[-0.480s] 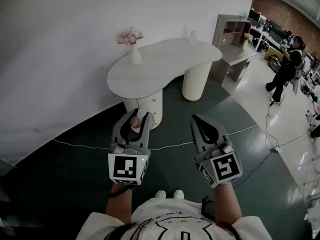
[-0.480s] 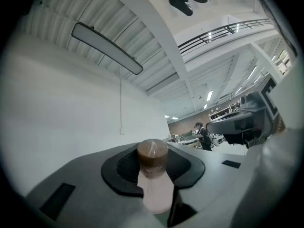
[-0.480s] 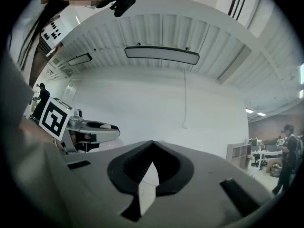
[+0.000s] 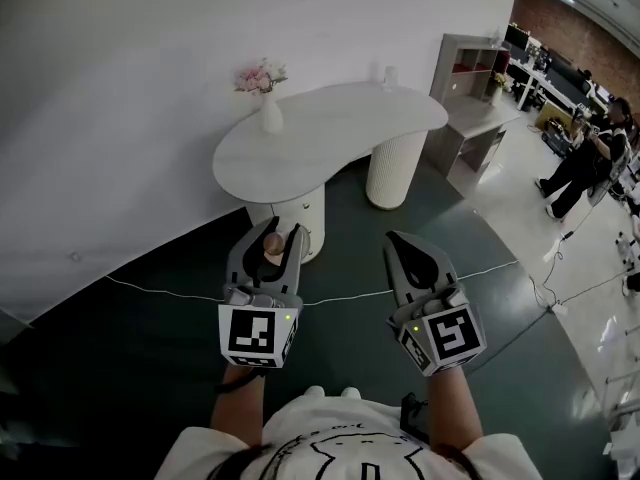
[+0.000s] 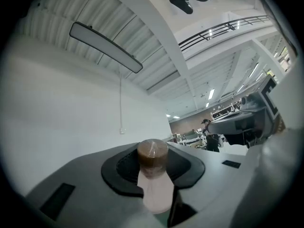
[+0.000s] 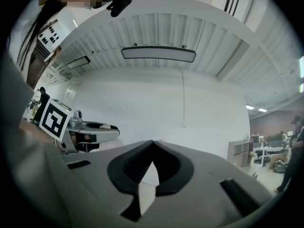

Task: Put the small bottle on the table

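A small pale bottle point(image 4: 271, 245) with a brown cap stands between the jaws of my left gripper point(image 4: 269, 239), which is shut on it. In the left gripper view the small bottle point(image 5: 154, 175) rises upright from the black pads point(image 5: 121, 167), cap uppermost. My right gripper point(image 4: 403, 250) hangs to the right at the same height, shut with nothing in it; in the right gripper view its tips point(image 6: 151, 148) meet. The white curved table point(image 4: 330, 128) stands ahead of both grippers, beyond a strip of dark floor.
A white vase of pink flowers point(image 4: 268, 96) sits at the table's left end and a small white object point(image 4: 389, 74) at its far right edge. A grey shelf unit point(image 4: 470, 88) stands to the right. A person point(image 4: 585, 163) stands far right. A white cable point(image 4: 170, 290) crosses the floor.
Both grippers hold almost the same place. The view has shifted slightly, and the person at far right has moved further right.
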The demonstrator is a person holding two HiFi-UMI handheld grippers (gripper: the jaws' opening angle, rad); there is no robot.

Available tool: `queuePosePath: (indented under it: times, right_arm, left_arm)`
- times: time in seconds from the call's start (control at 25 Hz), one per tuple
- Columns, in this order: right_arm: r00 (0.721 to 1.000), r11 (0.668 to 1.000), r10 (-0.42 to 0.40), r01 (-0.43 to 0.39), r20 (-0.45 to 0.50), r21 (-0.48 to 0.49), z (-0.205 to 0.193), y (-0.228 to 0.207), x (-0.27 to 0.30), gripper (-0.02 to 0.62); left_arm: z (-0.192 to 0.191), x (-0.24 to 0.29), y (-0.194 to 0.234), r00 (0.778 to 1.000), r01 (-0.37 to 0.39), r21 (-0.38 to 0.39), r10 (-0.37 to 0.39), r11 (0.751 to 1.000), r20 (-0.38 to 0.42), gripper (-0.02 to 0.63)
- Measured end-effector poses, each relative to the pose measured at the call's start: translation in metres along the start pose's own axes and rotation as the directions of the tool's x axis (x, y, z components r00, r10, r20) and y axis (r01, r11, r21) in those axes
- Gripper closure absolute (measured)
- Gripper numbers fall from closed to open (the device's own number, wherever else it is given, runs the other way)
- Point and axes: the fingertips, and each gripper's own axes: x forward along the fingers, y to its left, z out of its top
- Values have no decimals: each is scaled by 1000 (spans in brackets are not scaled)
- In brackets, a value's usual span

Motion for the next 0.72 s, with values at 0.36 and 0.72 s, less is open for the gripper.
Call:
queuePosePath:
  times: [0.36, 0.72]
  right_arm:
    - [1000, 999, 31, -31, -1, 17, -12, -33, 5, 601]
    - [999, 999, 36, -36, -30, 7, -28, -41, 58, 601]
  left_arm:
    - [-6, 25, -19, 1000, -27, -1, 27, 1000, -11, 488]
    - [-24, 65, 11, 1000, -10, 2, 10, 1000, -15, 488]
